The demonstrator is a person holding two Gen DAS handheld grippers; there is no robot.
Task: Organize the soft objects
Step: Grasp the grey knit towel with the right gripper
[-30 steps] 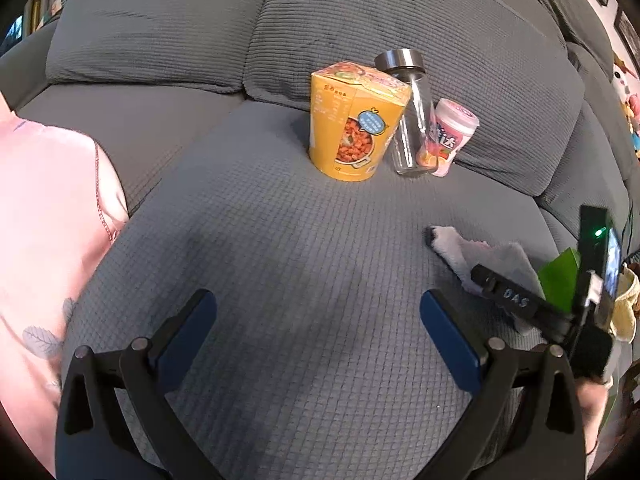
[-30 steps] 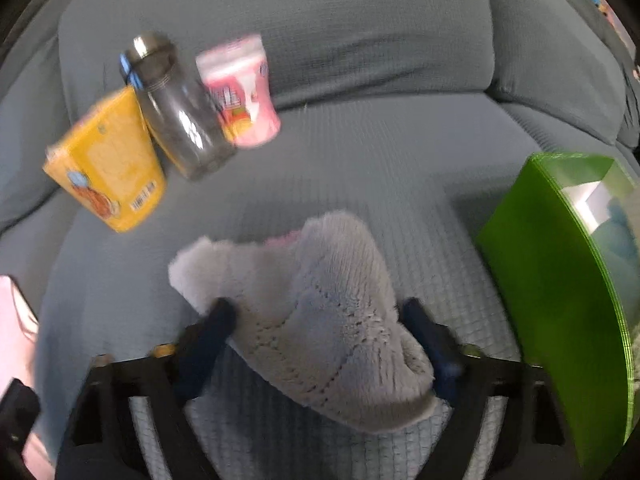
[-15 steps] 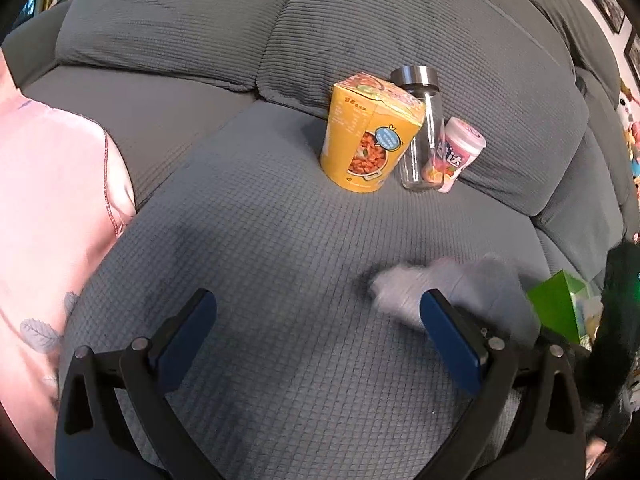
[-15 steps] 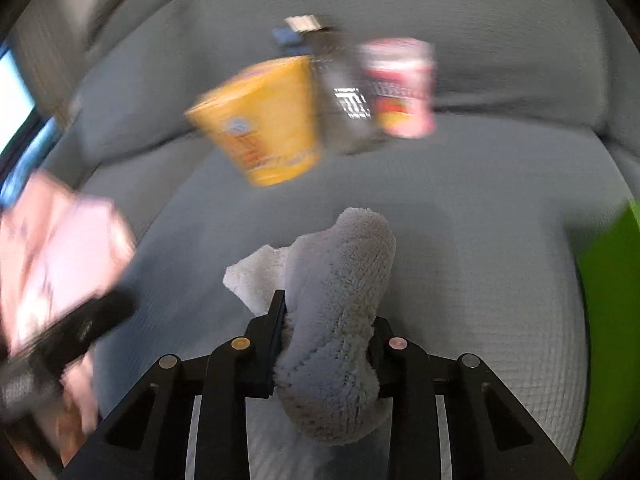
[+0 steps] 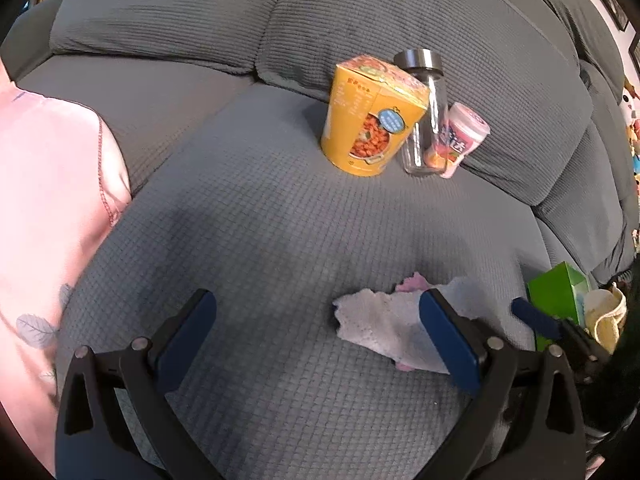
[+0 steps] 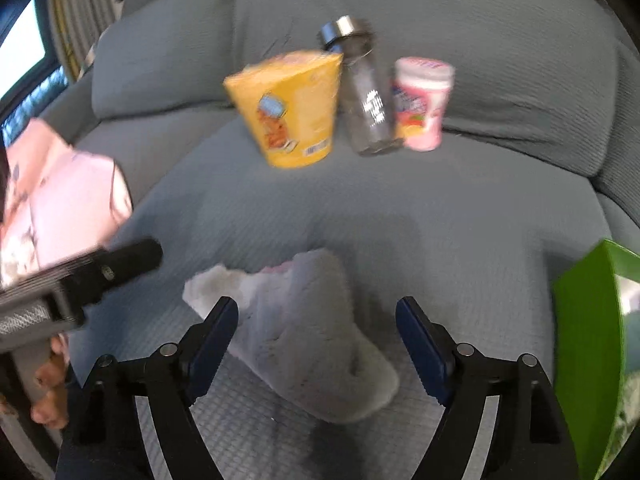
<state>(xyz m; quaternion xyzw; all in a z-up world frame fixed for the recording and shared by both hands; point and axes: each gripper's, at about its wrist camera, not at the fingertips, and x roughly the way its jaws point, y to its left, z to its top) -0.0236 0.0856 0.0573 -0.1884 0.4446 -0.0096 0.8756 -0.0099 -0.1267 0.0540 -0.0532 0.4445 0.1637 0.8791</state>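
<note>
Left wrist view: my left gripper (image 5: 316, 336) hangs spread and empty over the sofa seat (image 5: 256, 224). The grey knit cloth (image 5: 384, 330), pinched half a second ago, now lies well in front of the yellow carton (image 5: 370, 120).

Right wrist view: right gripper (image 6: 316, 330) jaws are opening, pads clear of the cloth (image 6: 304, 332) (released, I judge). The green box (image 6: 588, 344) sits beside it.

Home living room: grey sofa (image 5: 280, 240) with back cushions (image 5: 420, 32), window (image 6: 20, 44) beside it, snack cup (image 5: 368, 116) and bottle (image 5: 424, 112) on the seat.
</note>
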